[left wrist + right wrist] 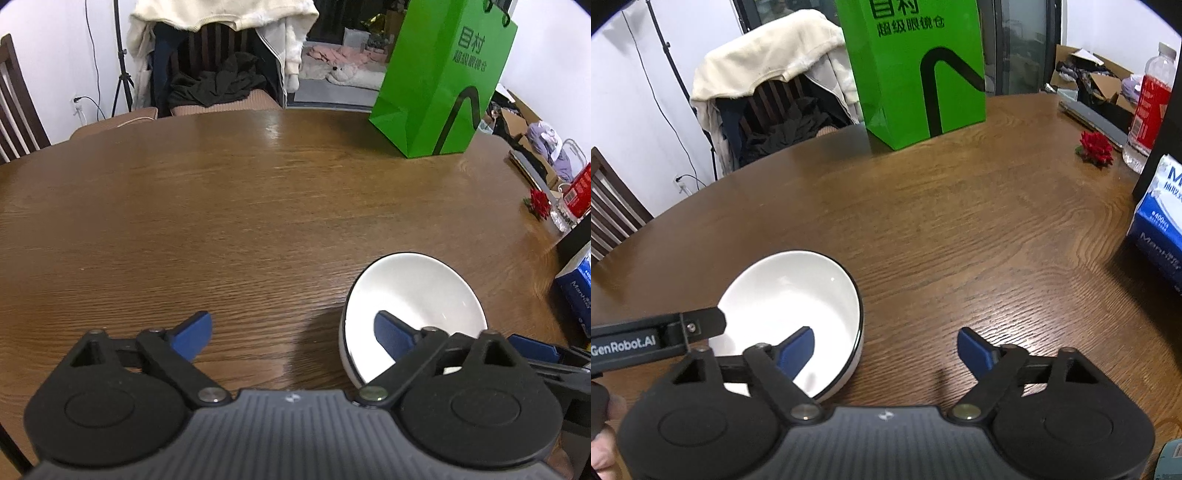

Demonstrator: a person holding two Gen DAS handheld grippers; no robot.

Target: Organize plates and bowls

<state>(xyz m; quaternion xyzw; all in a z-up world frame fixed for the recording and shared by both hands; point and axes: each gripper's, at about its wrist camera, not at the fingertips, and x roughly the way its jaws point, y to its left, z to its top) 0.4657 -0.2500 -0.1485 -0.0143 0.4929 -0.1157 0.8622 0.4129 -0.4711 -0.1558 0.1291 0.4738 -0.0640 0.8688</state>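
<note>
We see only one piece of crockery, a white bowl (798, 306) with a dark rim, standing upright and empty on the wooden desk (960, 236), and it lies between our two tools. The left hand-held gripper (291, 336) has its jaws spread wide, its right blue finger (391, 336) hanging over the bowl's hollow and the other over bare wood; we cannot tell whether that finger touches the glaze. The right hand-held gripper (886, 350) is likewise wide, its left blue finger (796, 350) over the inside of the bowl and its mate out over the desk, so each tool straddles one side of the rim and neither presses on it. We judge the tidying barely begun: no plate and no stack appears in either view, the bowl is not yet lifted, and where it should go is not shown. Around it stand a green paper bag (916, 70) at the far edge, a red flower (1095, 147), a water bottle (1148, 99) with a red label and a blue tissue pack (1160, 225) to the right, all well apart from the bowl. Beyond the desk a chair (221, 66) is heaped with pale and dark clothes. Nothing blocks the bowl itself; the likelier trouble is the two tools crowding each other over it.
</note>
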